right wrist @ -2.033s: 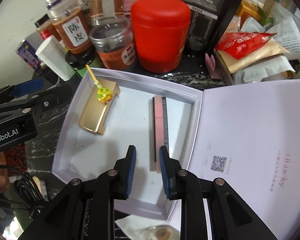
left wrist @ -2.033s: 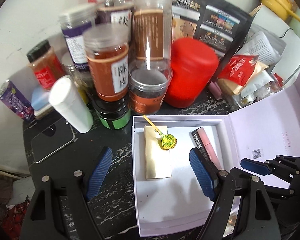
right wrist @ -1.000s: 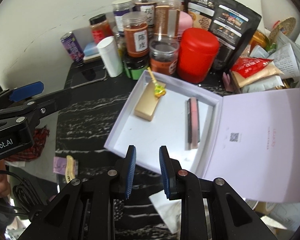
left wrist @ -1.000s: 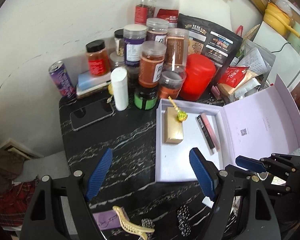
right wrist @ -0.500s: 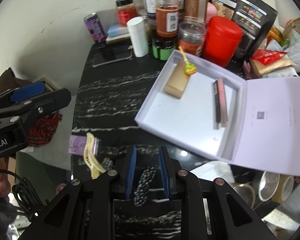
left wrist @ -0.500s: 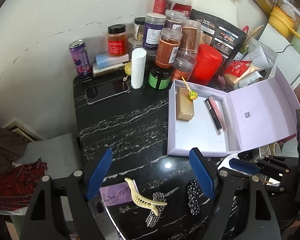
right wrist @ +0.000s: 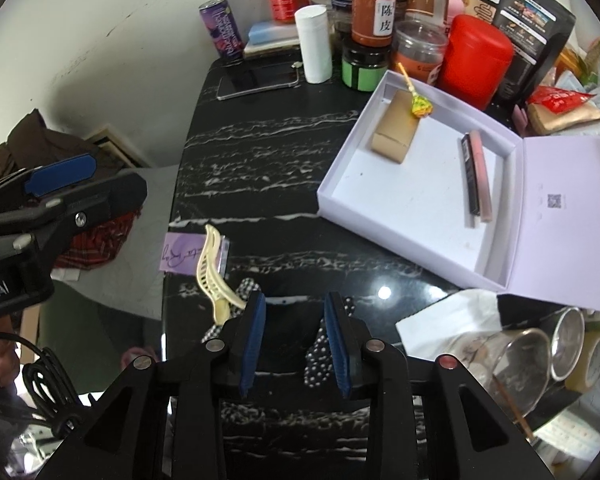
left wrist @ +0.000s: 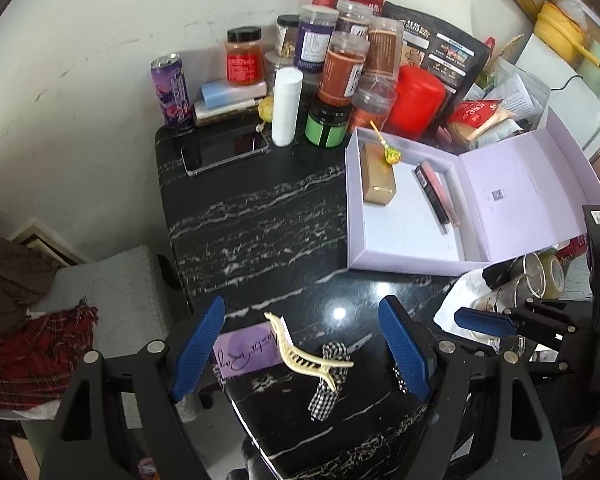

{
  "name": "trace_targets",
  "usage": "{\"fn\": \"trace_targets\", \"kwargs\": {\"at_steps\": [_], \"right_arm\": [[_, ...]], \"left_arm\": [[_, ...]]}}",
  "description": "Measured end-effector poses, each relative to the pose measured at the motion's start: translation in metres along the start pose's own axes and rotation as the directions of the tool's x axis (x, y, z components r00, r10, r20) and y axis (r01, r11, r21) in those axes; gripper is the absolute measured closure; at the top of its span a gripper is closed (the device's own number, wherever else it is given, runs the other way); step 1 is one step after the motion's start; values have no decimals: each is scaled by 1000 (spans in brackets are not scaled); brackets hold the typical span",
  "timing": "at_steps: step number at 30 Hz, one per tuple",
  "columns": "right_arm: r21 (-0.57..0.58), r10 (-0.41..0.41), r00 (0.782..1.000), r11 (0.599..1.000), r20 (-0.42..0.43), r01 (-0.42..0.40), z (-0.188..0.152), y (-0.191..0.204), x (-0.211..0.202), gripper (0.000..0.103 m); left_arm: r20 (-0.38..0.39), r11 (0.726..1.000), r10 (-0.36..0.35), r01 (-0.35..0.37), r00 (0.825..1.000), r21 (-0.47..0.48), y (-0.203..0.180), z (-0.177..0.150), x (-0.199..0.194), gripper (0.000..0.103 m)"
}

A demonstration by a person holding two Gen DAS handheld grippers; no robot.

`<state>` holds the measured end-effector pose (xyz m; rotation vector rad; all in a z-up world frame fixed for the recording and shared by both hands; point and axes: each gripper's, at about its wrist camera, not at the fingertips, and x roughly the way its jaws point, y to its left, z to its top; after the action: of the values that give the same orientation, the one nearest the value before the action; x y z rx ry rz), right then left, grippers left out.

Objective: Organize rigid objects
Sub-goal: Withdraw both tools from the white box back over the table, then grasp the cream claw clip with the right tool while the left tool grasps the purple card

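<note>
OK, we hold the left gripper above the near edge of the black marble table, jaws spread wide, nothing between them. The cream hair claw lies on the table right in the gap between the left fingers, resting partly on a lilac card at its 9 o'clock and on a black-and-white checked hair bow at its 4 o'clock. No contact with either finger.

Our right gripper is low over the same edge, jaws at a narrow gap, empty. A polka-dot hair tie sits just behind its right finger; the hair claw is at 10 o'clock from that gripper, near but apart.

The open lilac box sits at 1 o'clock from the left gripper, well apart, lid folded flat to the right. Inside: gold box on the left side, lollipop lying on its far end with the stick over the box rim, and a pink-and-black slim case along the right wall.

Behind the box: a red canister, jars, a white tube, a purple can and a phone.
</note>
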<state>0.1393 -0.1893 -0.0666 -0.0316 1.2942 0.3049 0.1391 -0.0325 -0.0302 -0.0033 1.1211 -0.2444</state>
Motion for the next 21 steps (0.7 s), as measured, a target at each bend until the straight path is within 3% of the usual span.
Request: {"fn": "trace_targets", "kwargs": {"at_steps": [12,21], "right_arm": [[12,30,999,1000,-28,-29,-16,8,17,72],[-1,70,995,998,-69,-70,-19,19,43,62]], "left_arm": [[-47,997,12,-16,999,-82,25,-25,24,23],[-122,987,35,-54,992,-155,54,-48,52,23]]}}
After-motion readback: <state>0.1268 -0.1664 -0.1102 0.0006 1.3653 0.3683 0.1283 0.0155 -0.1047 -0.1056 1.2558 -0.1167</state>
